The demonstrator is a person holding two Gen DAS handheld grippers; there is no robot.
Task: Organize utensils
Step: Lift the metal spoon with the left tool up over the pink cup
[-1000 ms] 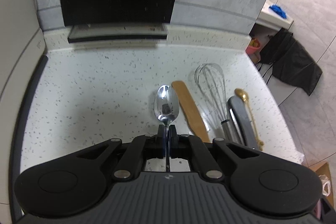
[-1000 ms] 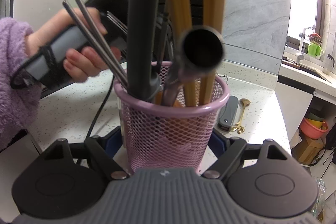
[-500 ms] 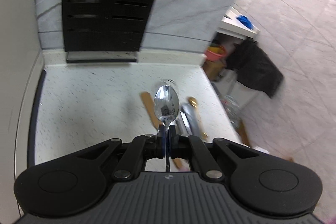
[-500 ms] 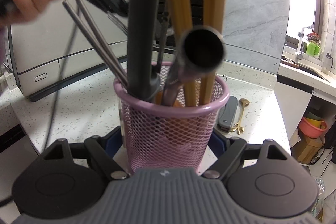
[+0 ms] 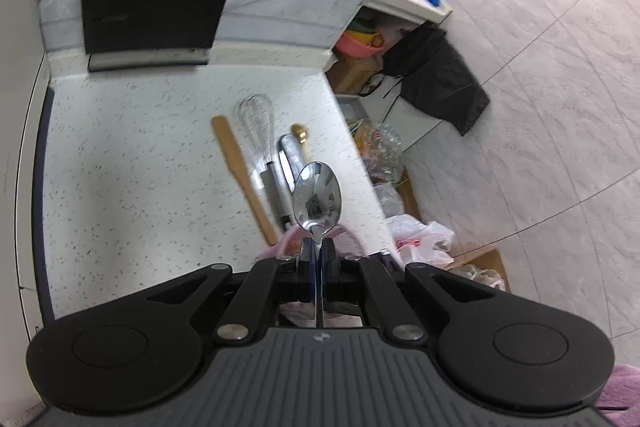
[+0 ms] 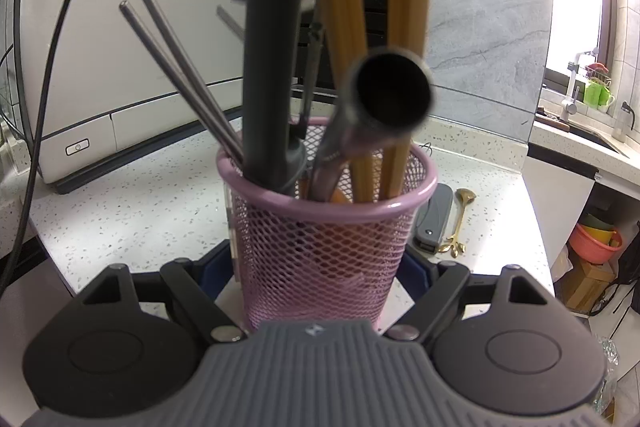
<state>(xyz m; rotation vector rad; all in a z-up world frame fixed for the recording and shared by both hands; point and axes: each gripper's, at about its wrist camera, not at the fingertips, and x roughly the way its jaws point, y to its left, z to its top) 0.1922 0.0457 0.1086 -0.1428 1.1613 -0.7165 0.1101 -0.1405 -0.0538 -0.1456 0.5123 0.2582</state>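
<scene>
**Spoon held over the counter, basket braced in the other gripper**

We see the left gripper [image 5: 318, 247] closed tight on the neck of a steel spoon [image 5: 317, 197], whose bowl sticks out past the fingertips and faces the camera. Below it lies the speckled white counter [image 5: 140, 167], and just under the fingertips a bit of pink rim shows.

On the counter, lying side by side near the right edge, are a wooden spatula [image 5: 240, 171], a wire whisk [image 5: 258, 123], a grey-handled tool [image 5: 290, 157] and a small gold spoon [image 5: 300, 135], most of it hidden behind the steel spoon.

The right gripper [image 6: 320, 271] stands wide, its blue pads on either side of the pink mesh basket [image 6: 324, 239], against its walls. The basket stands upright on the counter and holds two metal chopsticks [image 6: 180, 75] leaning left, a thick dark handle [image 6: 272, 67], yellow handles [image 6: 340, 7] and a metal tube handle [image 6: 390, 91] pointing at the camera. Behind the basket on its right lie the grey-handled tool and the gold spoon; a white appliance [image 6: 100, 67] stands at the back left. At the top left of that view the left gripper appears blurred, with a cable hanging from it.
</scene>
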